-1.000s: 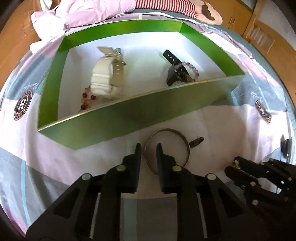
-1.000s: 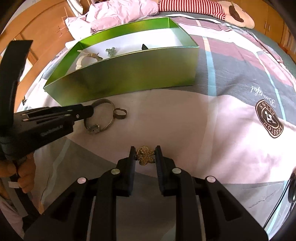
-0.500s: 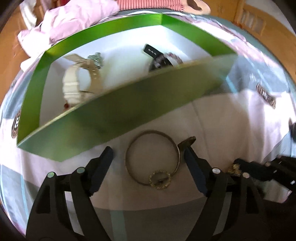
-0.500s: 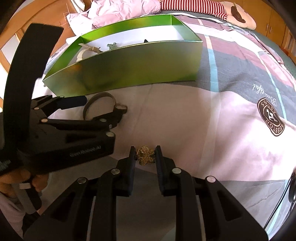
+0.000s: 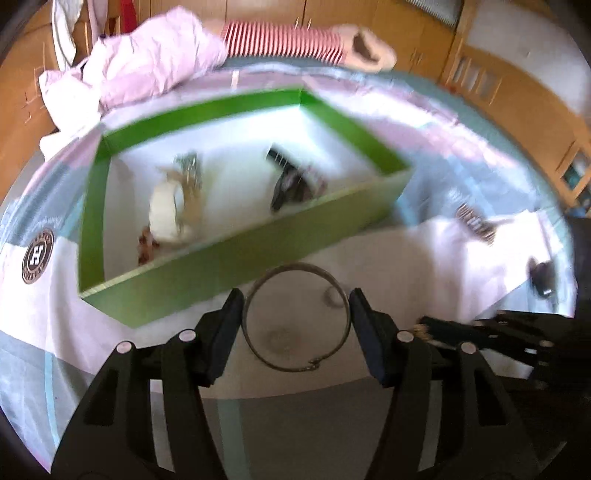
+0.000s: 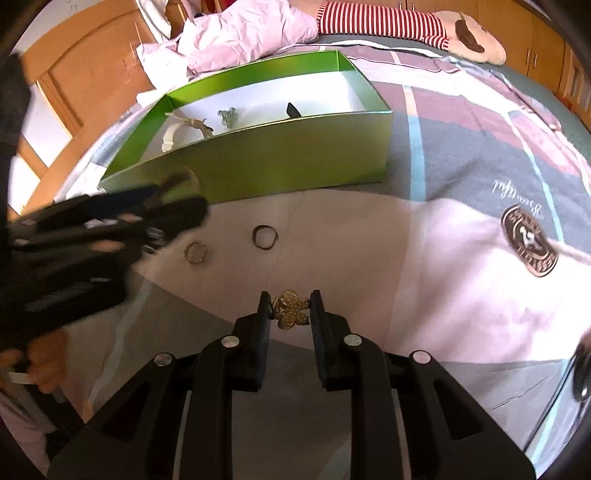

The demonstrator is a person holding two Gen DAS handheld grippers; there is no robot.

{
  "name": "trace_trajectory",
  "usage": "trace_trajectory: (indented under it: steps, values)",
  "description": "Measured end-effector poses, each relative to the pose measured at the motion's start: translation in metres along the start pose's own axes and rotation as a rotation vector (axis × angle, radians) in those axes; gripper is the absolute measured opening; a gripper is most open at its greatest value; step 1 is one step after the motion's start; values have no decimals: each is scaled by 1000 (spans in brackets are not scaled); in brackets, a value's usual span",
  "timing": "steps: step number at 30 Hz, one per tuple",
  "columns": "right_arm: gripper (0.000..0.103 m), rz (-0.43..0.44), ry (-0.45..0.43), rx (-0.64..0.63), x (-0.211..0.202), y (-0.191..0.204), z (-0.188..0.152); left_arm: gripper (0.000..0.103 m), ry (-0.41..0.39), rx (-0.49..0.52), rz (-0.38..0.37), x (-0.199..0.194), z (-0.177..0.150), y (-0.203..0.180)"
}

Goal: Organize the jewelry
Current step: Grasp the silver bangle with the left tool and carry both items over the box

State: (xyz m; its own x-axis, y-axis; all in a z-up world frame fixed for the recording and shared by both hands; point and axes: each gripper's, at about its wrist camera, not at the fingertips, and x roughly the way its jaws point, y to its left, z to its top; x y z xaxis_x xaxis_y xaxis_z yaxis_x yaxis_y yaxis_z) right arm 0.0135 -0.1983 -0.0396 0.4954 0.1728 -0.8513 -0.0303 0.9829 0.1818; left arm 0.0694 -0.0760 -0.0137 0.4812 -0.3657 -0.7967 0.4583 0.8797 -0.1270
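Left gripper [image 5: 297,314]: jaws closing, a thin metal bangle [image 5: 296,316] spanning the gap between the fingers, both sides of the ring against the pads, so it reads as gripped. The left wrist view is smeared by motion. It looks over the near wall into the green box [image 5: 236,258] and shows its white floor: a white watch [image 5: 168,212], a black strap [image 5: 282,181] with beads beside it, and reddish beads at the near left corner.

Right wrist view is sharp. Right gripper [image 6: 289,308]: narrow gap, pads pressed on a gold butterfly-shaped brooch [image 6: 290,308] (studded with small stones), low over the patterned bedspread [image 6: 461,258].

Only this view shows two small rings lying loose on the cloth between box and brooch: a plain one [image 6: 264,237] and a studded one [image 6: 195,253] to its left. It also shows the left gripper from the side as a dark blur, with the bangle at its tips in front of the box's outer wall. A hand [image 6: 40,373] grips the handle below it.

A pink quilt [image 6: 243,33] and a striped soft toy [image 6: 384,20] lie behind the box.
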Motion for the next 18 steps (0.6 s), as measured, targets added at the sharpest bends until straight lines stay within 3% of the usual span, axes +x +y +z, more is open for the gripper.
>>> trace_trajectory:
  steps: [5, 7, 9, 12, 14, 18]
  values:
    - [22, 28, -83, 3, -22, 0, 25, 59, -132, -32, -36, -37, 13, 6]
    - [22, 30, -134, 4, -31, 1, 43, 59, -208, -81, -20, -51, 25, 18]
    - [21, 28, -196, -4, -39, 4, 68, 59, -234, -139, 16, -51, 40, 35]
    - [21, 18, -244, -19, -34, 11, 100, 59, -203, -245, 57, -37, 56, 68]
    - [21, 12, -229, -18, -17, 14, 120, 59, -181, -286, 110, -22, 62, 87]
    - [21, -37, -197, -43, 19, 17, 136, 59, -144, -316, 127, -5, 64, 101]
